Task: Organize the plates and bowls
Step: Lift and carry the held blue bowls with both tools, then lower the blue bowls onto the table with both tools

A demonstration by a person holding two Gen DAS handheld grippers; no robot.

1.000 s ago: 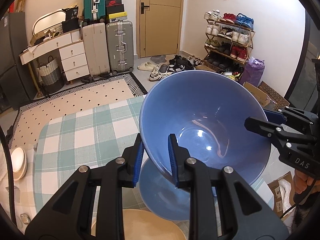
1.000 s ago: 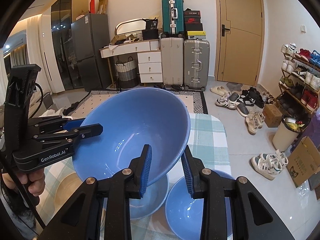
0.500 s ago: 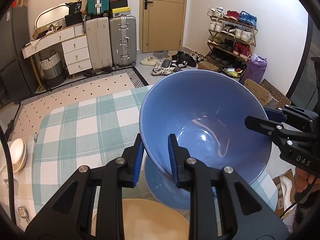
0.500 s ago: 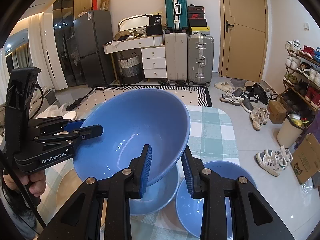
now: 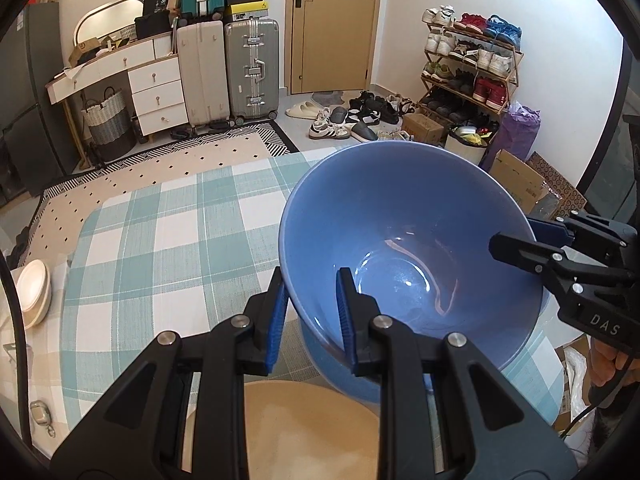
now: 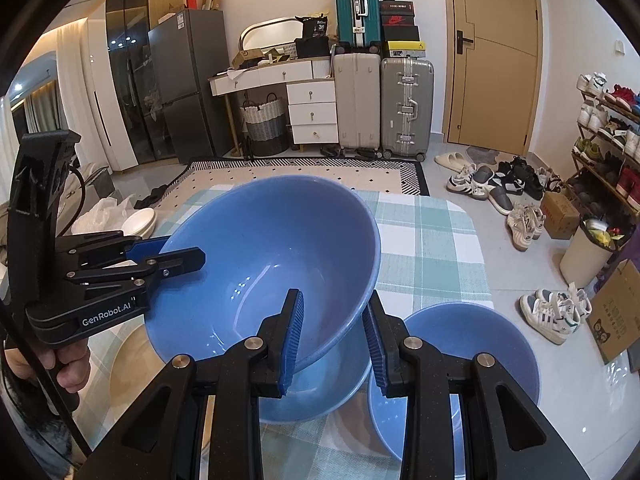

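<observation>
A large blue bowl (image 5: 404, 240) (image 6: 272, 264) is held between both grippers, just above a second blue bowl (image 6: 320, 388) (image 5: 348, 376) on the checked tablecloth. My left gripper (image 5: 310, 316) is shut on the bowl's near rim; it also shows at the left of the right wrist view (image 6: 164, 256). My right gripper (image 6: 334, 336) is shut on the opposite rim; it shows at the right of the left wrist view (image 5: 532, 240). A third blue bowl (image 6: 472, 360) sits on the table to the right.
A tan plate (image 5: 304, 428) (image 6: 132, 364) lies near the bowls. White plates (image 5: 34, 292) (image 6: 138, 220) are stacked at the table's left side. The checked table (image 5: 168, 248) ends near a rug, suitcases, shoes and cardboard boxes on the floor.
Both grippers have lowered the held blue bowl toward the bowl beneath it, and the view has tilted down slightly. Both grips are unchanged.
</observation>
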